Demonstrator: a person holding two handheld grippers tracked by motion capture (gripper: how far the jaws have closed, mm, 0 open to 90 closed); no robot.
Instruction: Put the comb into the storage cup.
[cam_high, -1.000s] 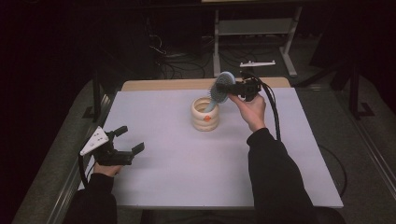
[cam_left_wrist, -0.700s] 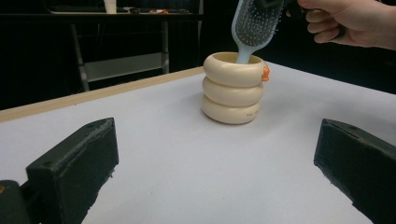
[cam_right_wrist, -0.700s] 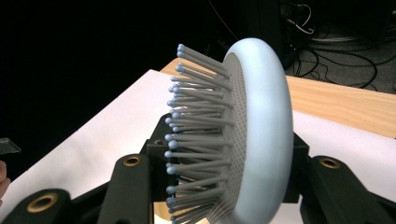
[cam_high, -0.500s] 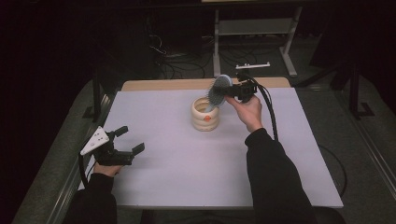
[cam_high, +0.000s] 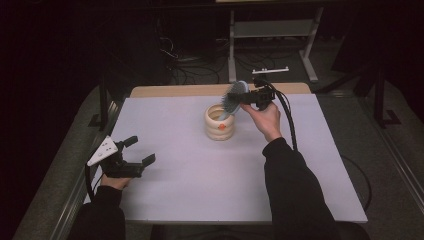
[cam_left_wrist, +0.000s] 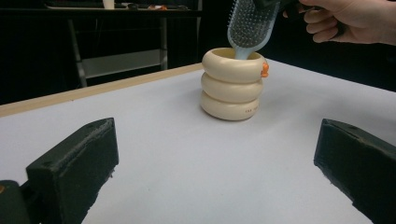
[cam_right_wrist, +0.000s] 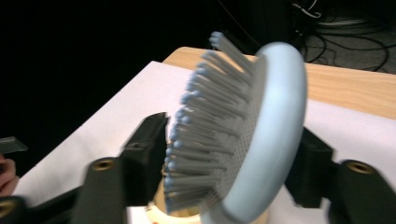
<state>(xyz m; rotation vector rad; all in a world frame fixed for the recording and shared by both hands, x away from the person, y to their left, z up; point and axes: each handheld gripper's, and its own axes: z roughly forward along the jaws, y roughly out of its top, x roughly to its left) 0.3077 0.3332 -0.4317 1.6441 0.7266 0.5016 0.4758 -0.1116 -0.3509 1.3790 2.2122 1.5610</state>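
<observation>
The right gripper (cam_right_wrist: 229, 154) has just been opening its jaws; they now stand apart on either side of the pale blue hairbrush (cam_right_wrist: 252, 140), its head between them, the bristle side by one pad and the smooth back near the other. The brush leans tilted, handle down inside the cream ringed holder (cam_high: 220, 123), which stands upright on the white table (cam_high: 200, 185). Well apart, the left gripper (cam_high: 134, 156) rests low near the table's edge, jaws wide and empty.
</observation>
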